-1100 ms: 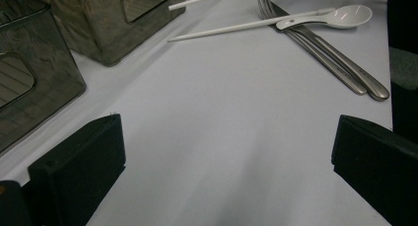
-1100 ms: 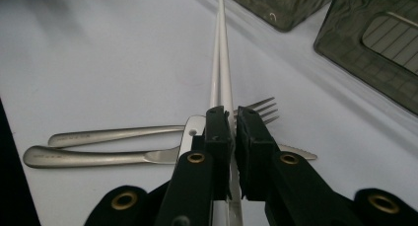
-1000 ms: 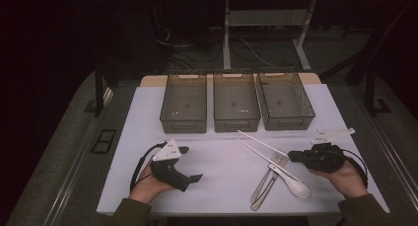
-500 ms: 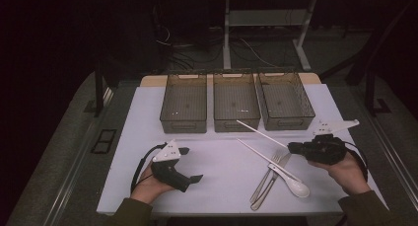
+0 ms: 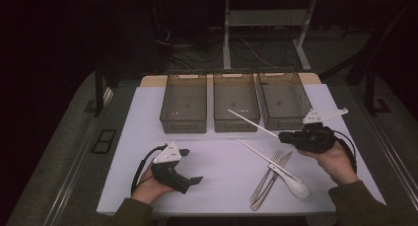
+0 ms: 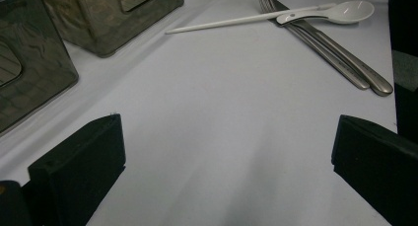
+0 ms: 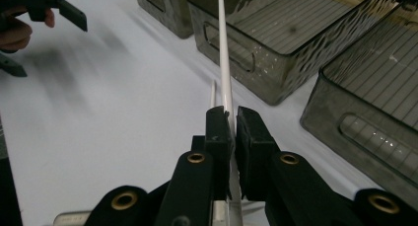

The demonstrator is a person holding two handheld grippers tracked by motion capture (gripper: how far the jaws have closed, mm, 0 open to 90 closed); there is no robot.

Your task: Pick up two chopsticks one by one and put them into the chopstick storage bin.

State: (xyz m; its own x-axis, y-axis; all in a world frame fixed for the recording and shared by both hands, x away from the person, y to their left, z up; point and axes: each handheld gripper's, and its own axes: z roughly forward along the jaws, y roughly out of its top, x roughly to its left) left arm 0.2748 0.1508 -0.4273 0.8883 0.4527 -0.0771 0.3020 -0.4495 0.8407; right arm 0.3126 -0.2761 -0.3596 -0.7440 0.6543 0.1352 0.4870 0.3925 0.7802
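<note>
My right gripper (image 5: 282,136) is shut on a white chopstick (image 5: 251,122) and holds it above the table; its far tip reaches toward the middle bin (image 5: 235,100). In the right gripper view the pads (image 7: 217,127) pinch the chopstick (image 7: 224,63), which runs straight ahead over the bin (image 7: 296,33). A second white chopstick (image 5: 261,157) lies on the white table (image 5: 212,152), its end by a white spoon (image 5: 298,187). My left gripper (image 5: 193,166) rests on the table at the front left, open with nothing between its fingers (image 6: 74,171).
Three smoky clear bins stand in a row at the back: left (image 5: 183,101), middle, and right (image 5: 283,97). A fork and knife (image 5: 266,181) lie side by side near the spoon. Dark floor and table legs surround the table.
My right gripper has risen and moved toward the bins, taking the chopstick up off the table. The left gripper has stayed in place.
</note>
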